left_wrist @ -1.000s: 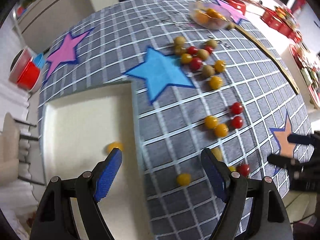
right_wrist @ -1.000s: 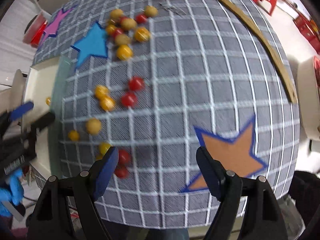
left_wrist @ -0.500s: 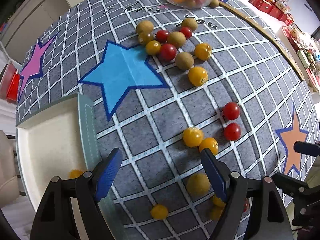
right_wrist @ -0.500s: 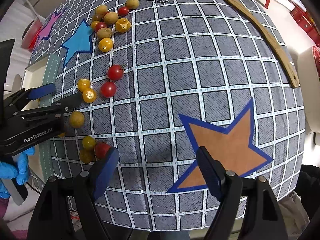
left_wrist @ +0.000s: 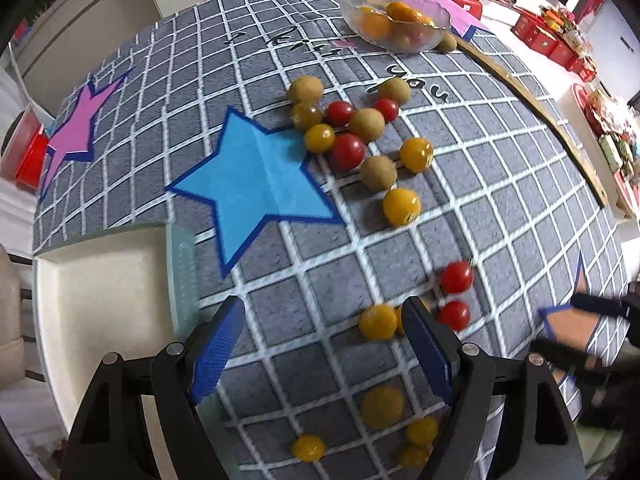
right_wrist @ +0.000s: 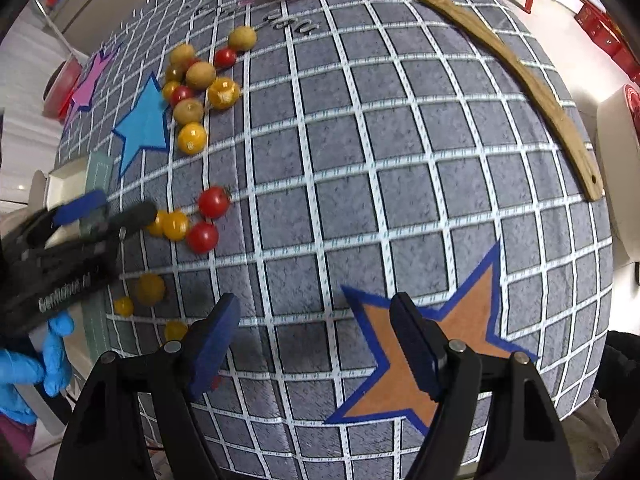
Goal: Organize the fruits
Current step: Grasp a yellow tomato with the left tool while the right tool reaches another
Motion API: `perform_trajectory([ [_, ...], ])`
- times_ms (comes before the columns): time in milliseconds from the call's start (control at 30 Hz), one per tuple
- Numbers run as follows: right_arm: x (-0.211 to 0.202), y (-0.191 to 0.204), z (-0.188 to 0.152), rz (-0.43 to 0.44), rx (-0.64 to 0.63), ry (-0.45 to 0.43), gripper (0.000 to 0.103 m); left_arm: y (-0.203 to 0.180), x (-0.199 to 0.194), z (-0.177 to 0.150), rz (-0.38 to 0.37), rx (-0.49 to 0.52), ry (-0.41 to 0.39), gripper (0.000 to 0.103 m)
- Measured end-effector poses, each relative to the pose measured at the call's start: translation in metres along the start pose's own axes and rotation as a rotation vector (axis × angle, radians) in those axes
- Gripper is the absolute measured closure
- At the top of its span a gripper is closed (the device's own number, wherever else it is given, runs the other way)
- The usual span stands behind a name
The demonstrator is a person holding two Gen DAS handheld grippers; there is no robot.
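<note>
Red and yellow cherry tomatoes and brown kiwi-like fruits lie loose on a grey checked tablecloth [left_wrist: 500, 168]. A cluster [left_wrist: 352, 140] sits beside the blue star [left_wrist: 256, 184]. Two yellow tomatoes [left_wrist: 376, 322] and two red ones [left_wrist: 456, 276] lie just ahead of my left gripper [left_wrist: 324, 356], which is open and empty. A white tray [left_wrist: 104, 304] is at the left. My right gripper [right_wrist: 316, 348] is open and empty over the cloth near the orange star [right_wrist: 440, 344]. It sees the left gripper [right_wrist: 104, 216] by the yellow tomatoes [right_wrist: 174, 224].
A glass bowl [left_wrist: 394, 24] of fruit stands at the table's far side. A curved wooden stick [right_wrist: 520, 84] lies along the right edge. More yellow fruits [left_wrist: 382, 406] lie near the front edge. A red container [left_wrist: 20, 152] stands off the table to the left.
My left gripper has swung from over the white tray to the right and forward, up to the yellow and red tomatoes. Both grippers stay open.
</note>
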State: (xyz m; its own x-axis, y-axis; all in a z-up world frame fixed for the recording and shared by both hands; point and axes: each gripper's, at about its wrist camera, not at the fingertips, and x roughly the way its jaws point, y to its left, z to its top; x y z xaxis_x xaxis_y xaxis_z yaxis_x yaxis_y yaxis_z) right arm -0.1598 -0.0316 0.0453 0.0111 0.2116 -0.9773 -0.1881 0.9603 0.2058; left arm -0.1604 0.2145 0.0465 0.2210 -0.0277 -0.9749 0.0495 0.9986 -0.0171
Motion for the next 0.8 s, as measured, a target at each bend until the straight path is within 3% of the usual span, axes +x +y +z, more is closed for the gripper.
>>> perform_trajectory([
  [267, 0.000, 0.007, 0.021, 0.022, -0.004, -0.027, 0.023, -0.002, 0.015, -0.023, 0.026, 0.041, 0.046, 0.022],
  [333, 0.002, 0.009, 0.025, 0.027, -0.007, -0.026, 0.023, -0.006, 0.020, -0.024, 0.019, 0.049, 0.055, 0.033],
  [600, 0.013, 0.022, 0.057, 0.035, -0.047, -0.048, 0.023, -0.015, 0.028, -0.017, -0.014, 0.020, 0.034, 0.034],
  [800, 0.031, 0.031, 0.085, 0.051, -0.106, -0.042, 0.038, -0.027, 0.036, -0.004, -0.007, -0.006, 0.021, 0.034],
])
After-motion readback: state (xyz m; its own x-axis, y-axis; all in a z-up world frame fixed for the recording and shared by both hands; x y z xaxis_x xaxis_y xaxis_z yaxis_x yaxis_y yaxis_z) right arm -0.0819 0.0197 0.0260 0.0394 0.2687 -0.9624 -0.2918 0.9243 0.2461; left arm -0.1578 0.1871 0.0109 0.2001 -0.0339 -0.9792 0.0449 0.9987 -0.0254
